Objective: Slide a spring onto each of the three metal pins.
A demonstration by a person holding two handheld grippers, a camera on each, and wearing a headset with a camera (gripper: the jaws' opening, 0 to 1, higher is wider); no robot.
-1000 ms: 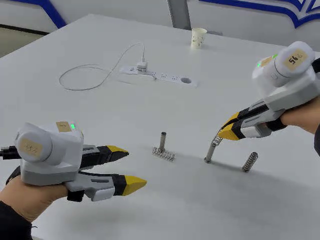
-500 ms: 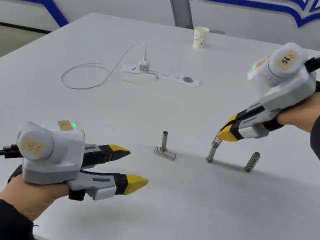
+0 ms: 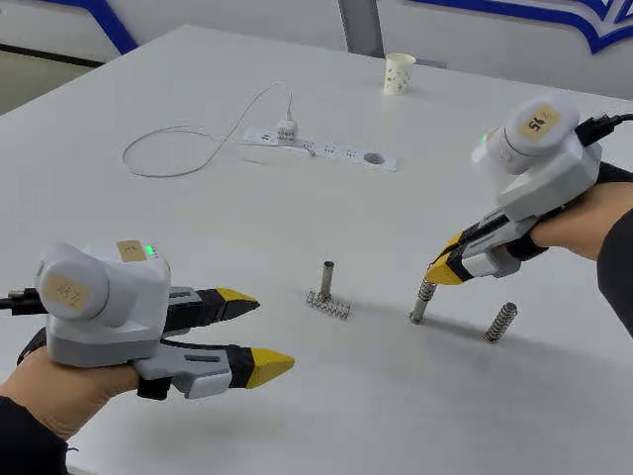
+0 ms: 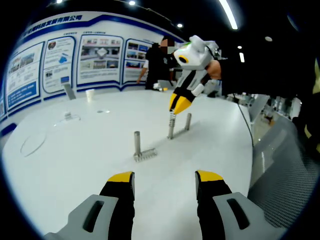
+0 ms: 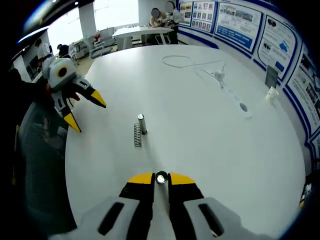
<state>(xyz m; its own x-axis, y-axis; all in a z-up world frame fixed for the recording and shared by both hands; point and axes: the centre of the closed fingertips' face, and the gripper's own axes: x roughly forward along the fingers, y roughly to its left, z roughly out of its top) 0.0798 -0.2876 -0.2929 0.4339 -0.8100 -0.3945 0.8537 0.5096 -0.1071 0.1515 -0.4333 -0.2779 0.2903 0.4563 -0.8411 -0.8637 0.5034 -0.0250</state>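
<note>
Right hand-held gripper (image 3: 442,272): jaws pinched almost together at the top of the middle grey metal pin (image 3: 417,313). They close on the upper end of a small steel coil spring (image 3: 426,290), which sits round the upper part of that pin. In the right gripper view the round pin end shows right between the yellow tips. Can't tell whether the tips bear on coil or pin.

Left hand-held gripper (image 3: 255,332): jaws wide open, nothing in them. It hovers over the white worktop (image 3: 198,218) by the near edge, tips aimed at the pins and well apart from them.

All three pins stand in a row roughly parallel to the near edge, in the near half of the worktop:
- Bare grey metal pin (image 3: 326,277) is upright on the left-gripper side. A loose steel coil spring (image 3: 327,305) lies flat on the worktop at its foot.
- The middle pin is under the right gripper.
- Spring-sleeved third pin (image 3: 499,322) is beyond it, coils covering it top to bottom.

Toward the far edge there is a white power strip (image 3: 316,150) with a looped white cable (image 3: 173,143). A paper cup (image 3: 398,73) stands further back.
</note>
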